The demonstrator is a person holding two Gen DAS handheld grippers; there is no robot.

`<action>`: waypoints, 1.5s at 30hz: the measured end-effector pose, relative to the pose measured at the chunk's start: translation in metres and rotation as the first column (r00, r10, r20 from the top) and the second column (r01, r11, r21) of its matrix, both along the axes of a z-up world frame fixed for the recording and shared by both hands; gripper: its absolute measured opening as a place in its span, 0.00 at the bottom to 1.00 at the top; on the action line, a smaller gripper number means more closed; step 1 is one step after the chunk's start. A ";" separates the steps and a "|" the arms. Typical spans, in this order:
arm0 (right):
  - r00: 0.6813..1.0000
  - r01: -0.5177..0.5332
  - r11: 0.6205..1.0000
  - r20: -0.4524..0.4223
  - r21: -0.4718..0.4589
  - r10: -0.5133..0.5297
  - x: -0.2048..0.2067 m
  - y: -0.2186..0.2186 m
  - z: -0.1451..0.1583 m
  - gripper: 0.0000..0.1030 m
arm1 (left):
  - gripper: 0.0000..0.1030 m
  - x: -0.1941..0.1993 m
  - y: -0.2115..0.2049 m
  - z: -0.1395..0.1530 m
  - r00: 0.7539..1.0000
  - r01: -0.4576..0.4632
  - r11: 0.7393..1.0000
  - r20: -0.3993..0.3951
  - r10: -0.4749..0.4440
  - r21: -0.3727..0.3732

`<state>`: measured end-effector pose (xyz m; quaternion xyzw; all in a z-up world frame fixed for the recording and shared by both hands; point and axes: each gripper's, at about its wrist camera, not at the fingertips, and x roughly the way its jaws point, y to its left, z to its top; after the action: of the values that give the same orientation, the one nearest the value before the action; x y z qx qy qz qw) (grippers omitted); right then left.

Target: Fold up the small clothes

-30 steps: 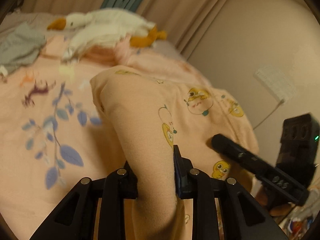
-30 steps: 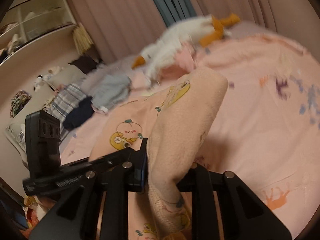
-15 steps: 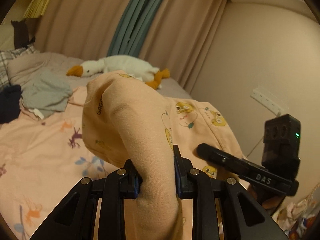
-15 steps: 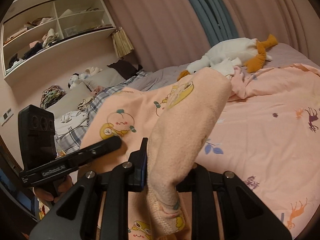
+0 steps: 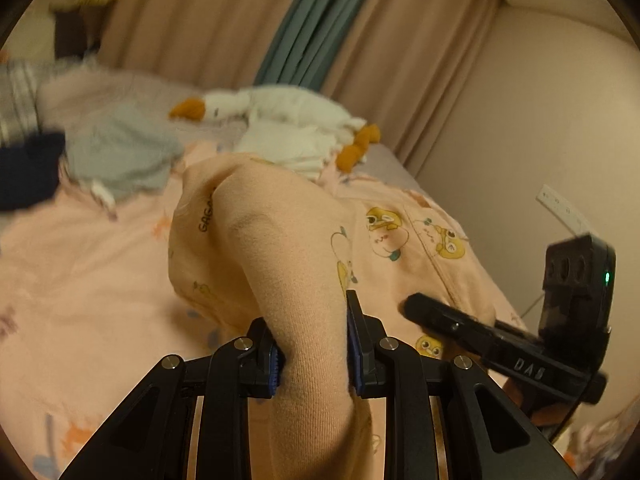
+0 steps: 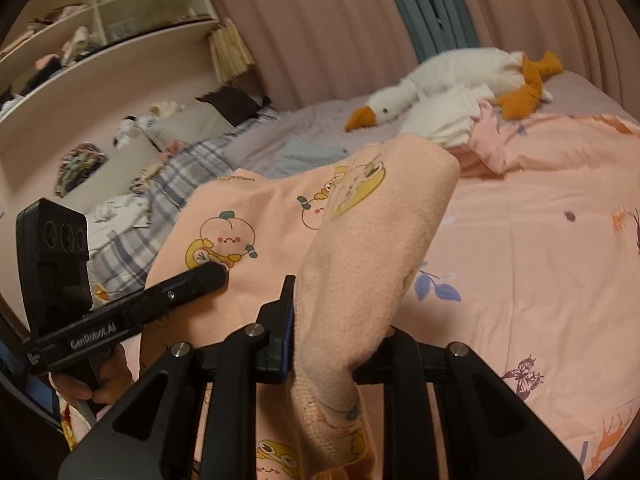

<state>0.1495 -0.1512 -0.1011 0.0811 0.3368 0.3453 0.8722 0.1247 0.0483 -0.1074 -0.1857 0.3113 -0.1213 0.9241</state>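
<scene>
A small peach garment [image 5: 280, 248] printed with yellow cartoon animals hangs stretched between both grippers above the bed. My left gripper [image 5: 314, 344] is shut on a bunched fold of it, the cloth bulging up between the blue pads. The right gripper shows in the left wrist view as a black bar [image 5: 480, 336] at the garment's far edge. In the right wrist view the same garment [image 6: 360, 248] is pinched by my right gripper [image 6: 332, 340], shut on a thick fold. The left gripper's black body [image 6: 120, 312] and the hand holding it sit at the left.
A pink printed bedspread [image 6: 540, 260] lies below. A white plush goose [image 6: 460, 76] and folded white cloth [image 6: 448, 120] lie at the back, by the curtains. Grey-blue cloth [image 5: 120, 152] and a dark garment [image 5: 24, 172] lie at the left. Shelves [image 6: 100, 20] stand beyond the bed.
Both grippers have lifted and tilted up with the garment; the views show more of the curtains and shelves than a second ago. Both grips stay the same.
</scene>
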 end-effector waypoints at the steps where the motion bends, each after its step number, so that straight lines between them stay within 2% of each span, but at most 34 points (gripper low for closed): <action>1: 1.000 0.004 1.000 -0.008 -0.020 -0.004 0.005 0.002 -0.008 0.21 | 0.24 0.005 0.001 -0.007 1.000 -0.001 1.000 -0.020 0.000 -0.005; 5: 0.991 0.012 0.999 -0.129 -0.037 -0.017 0.028 0.009 -0.046 0.21 | 0.24 0.021 -0.006 -0.039 0.994 0.000 0.997 -0.108 0.008 0.074; 7: 0.985 0.009 0.998 -0.171 -0.067 -0.021 0.036 0.015 -0.069 0.21 | 0.24 0.027 -0.006 -0.060 0.980 0.002 0.992 -0.200 0.023 0.123; 9: 0.971 0.011 0.995 -0.238 -0.099 -0.034 0.044 0.022 -0.092 0.21 | 0.24 0.036 -0.001 -0.082 0.961 -0.006 0.990 -0.272 0.044 0.139; 12: 0.950 -0.018 0.988 -0.309 -0.151 -0.030 0.049 0.040 -0.123 0.22 | 0.24 0.047 0.017 -0.107 0.903 -0.076 0.990 -0.413 0.120 0.120; 14: 0.954 -0.028 0.972 -0.298 -0.233 -0.043 0.045 0.053 -0.134 0.30 | 0.32 0.049 0.037 -0.126 0.859 -0.131 0.990 -0.491 0.143 0.061; 16: 0.962 -0.040 0.963 -0.272 -0.267 -0.035 0.044 0.057 -0.134 0.34 | 0.40 0.044 0.052 -0.131 0.835 -0.172 0.985 -0.532 0.142 -0.007; 17: 0.963 -0.048 0.962 -0.269 -0.269 -0.027 0.043 0.056 -0.131 0.34 | 0.40 0.039 0.062 -0.129 0.827 -0.204 0.978 -0.541 0.153 -0.036; 19: 0.962 -0.047 0.964 -0.271 -0.260 -0.026 0.044 0.047 -0.122 0.38 | 0.40 0.027 0.070 -0.113 0.836 -0.237 0.971 -0.509 0.205 0.002; 20: 0.962 -0.037 0.968 -0.270 -0.250 -0.033 0.045 0.041 -0.116 0.40 | 0.40 0.018 0.073 -0.099 0.843 -0.265 0.962 -0.468 0.266 0.070; 22: 0.965 0.015 0.976 -0.252 -0.219 -0.072 0.045 0.020 -0.104 0.40 | 0.40 0.002 0.078 -0.076 0.856 -0.324 0.933 -0.371 0.360 0.157; 23: 0.967 0.036 0.978 -0.241 -0.206 -0.086 0.046 0.012 -0.100 0.42 | 0.40 -0.005 0.081 -0.068 0.867 -0.346 0.924 -0.321 0.381 0.160; 24: 0.969 0.061 0.981 -0.225 -0.187 -0.103 0.045 0.004 -0.093 0.43 | 0.40 -0.014 0.087 -0.057 0.886 -0.365 0.923 -0.258 0.384 0.122; 26: 0.972 0.096 0.986 -0.202 -0.133 -0.121 0.043 -0.011 -0.081 0.43 | 0.40 -0.022 0.095 -0.050 0.919 -0.344 0.939 -0.206 0.335 -0.009; 27: 0.972 0.107 0.989 -0.199 -0.105 -0.126 0.043 -0.016 -0.078 0.43 | 0.40 -0.021 0.096 -0.050 0.927 -0.332 0.942 -0.200 0.317 -0.044; 29: 0.969 0.115 0.992 -0.212 -0.060 -0.126 0.044 -0.021 -0.076 0.41 | 0.40 -0.016 0.090 -0.054 0.925 -0.329 0.944 -0.208 0.318 -0.022; 31: 0.965 0.103 0.994 -0.239 -0.043 -0.110 0.044 -0.017 -0.080 0.37 | 0.40 0.003 0.075 -0.061 0.920 -0.312 0.946 -0.221 0.324 0.087; 32: 0.963 0.091 0.995 -0.249 -0.043 -0.099 0.043 -0.014 -0.082 0.31 | 0.40 0.013 0.067 -0.066 0.927 -0.283 0.953 -0.225 0.300 0.104; 34: 0.965 0.049 0.997 -0.255 -0.068 -0.064 0.045 -0.001 -0.087 0.27 | 0.40 0.033 0.057 -0.075 0.946 -0.214 0.975 -0.235 0.224 0.068; 35: 0.965 0.036 0.995 -0.254 -0.089 -0.058 0.045 0.004 -0.090 0.27 | 0.40 0.043 0.055 -0.083 0.942 -0.200 0.978 -0.263 0.208 0.059; 36: 0.965 0.027 0.993 -0.257 -0.114 -0.055 0.045 0.010 -0.094 0.29 | 0.40 0.050 0.055 -0.093 0.920 -0.217 0.974 -0.317 0.228 0.071; 37: 0.962 0.022 0.989 -0.265 -0.143 -0.059 0.045 0.013 -0.098 0.29 | 0.40 0.053 0.056 -0.098 0.908 -0.231 0.969 -0.340 0.245 0.082; 42: 0.953 0.024 0.987 -0.293 -0.161 -0.072 0.051 0.010 -0.107 0.30 | 0.40 0.049 0.070 -0.100 0.905 -0.255 0.965 -0.335 0.262 0.065; 44: 0.950 0.041 0.986 -0.301 -0.160 -0.088 0.053 0.004 -0.108 0.31 | 0.40 0.049 0.079 -0.100 0.882 -0.293 0.953 -0.363 0.299 0.073; 45: 0.946 0.043 0.987 -0.310 -0.155 -0.090 0.054 0.002 -0.109 0.33 | 0.40 0.046 0.087 -0.101 0.878 -0.311 0.950 -0.372 0.302 0.039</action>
<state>0.2037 -0.1496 -0.2104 0.0825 0.4937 0.2724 0.8217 0.1710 0.1353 -0.2085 -0.2623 0.4467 0.0605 0.8532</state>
